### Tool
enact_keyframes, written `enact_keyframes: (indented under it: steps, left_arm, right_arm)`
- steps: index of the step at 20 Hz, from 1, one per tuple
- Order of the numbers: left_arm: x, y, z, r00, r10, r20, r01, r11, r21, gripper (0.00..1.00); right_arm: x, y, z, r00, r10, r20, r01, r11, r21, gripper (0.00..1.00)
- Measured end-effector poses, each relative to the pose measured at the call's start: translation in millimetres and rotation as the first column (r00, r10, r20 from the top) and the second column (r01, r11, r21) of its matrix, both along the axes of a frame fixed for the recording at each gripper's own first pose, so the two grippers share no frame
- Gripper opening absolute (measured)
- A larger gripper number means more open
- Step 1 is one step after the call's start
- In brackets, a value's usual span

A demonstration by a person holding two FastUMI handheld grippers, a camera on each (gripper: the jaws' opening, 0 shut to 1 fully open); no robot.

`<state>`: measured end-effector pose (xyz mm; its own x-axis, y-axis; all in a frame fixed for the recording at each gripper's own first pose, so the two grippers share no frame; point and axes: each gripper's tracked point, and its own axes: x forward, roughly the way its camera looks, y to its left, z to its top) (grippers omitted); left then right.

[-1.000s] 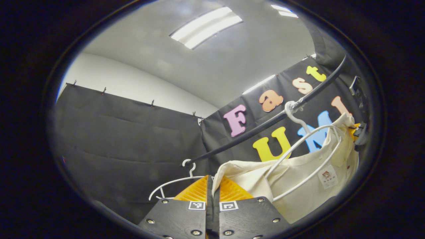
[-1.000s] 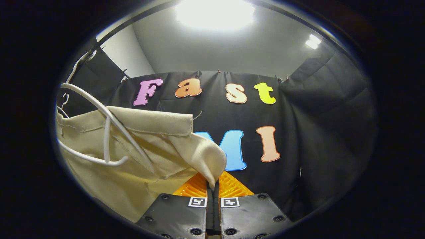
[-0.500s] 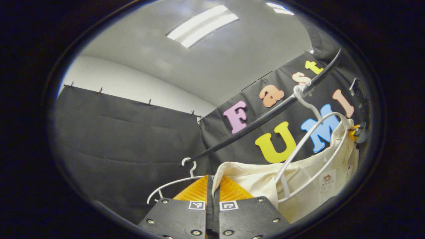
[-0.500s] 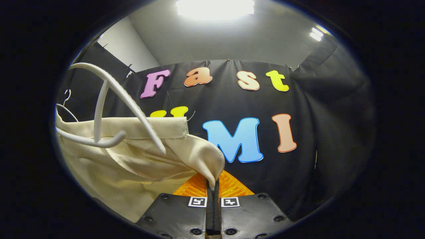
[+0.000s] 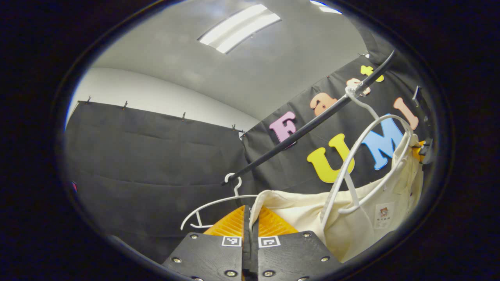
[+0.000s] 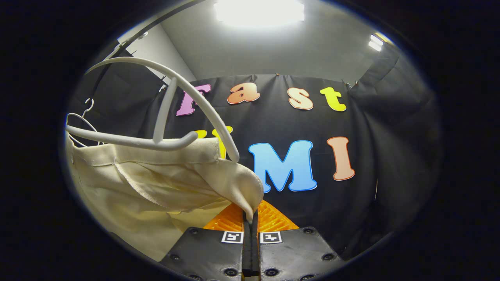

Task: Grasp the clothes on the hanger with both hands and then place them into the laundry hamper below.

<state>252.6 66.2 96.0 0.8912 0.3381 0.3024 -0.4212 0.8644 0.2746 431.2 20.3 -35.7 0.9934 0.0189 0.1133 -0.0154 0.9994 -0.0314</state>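
Cream cotton garment (image 6: 148, 183) slipping below white plastic hanger (image 6: 164, 117) on black rail (image 5: 308, 127), pinched in both clamped jaws: left gripper (image 5: 250, 218), right gripper (image 6: 250, 218). Grasp done; lowering into hamper remaining.

The left gripper (image 5: 250, 218) points upward, its two fingers pressed together on a fold of cloth. The right gripper (image 6: 250, 218) also tilts upward, fingers closed tight, pinching cloth between them.
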Motion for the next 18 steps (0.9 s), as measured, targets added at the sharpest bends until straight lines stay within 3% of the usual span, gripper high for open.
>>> enact_keyframes:
  steps: [8, 18]
  left_arm:
    - [-47, -6, -42, 0.996, -0.052, -0.079, 0.051, 0.999, -0.006, 0.00]
    - [-99, -47, -43, 0.970, -0.235, -0.053, 0.232, 0.970, -0.068, 0.00]
  right_arm:
    - [-78, 5, -32, 0.998, 0.004, -0.057, -0.007, 0.999, -0.038, 0.01]
    - [-185, 13, -5, 0.999, 0.020, -0.050, -0.022, 0.999, -0.038, 0.00]
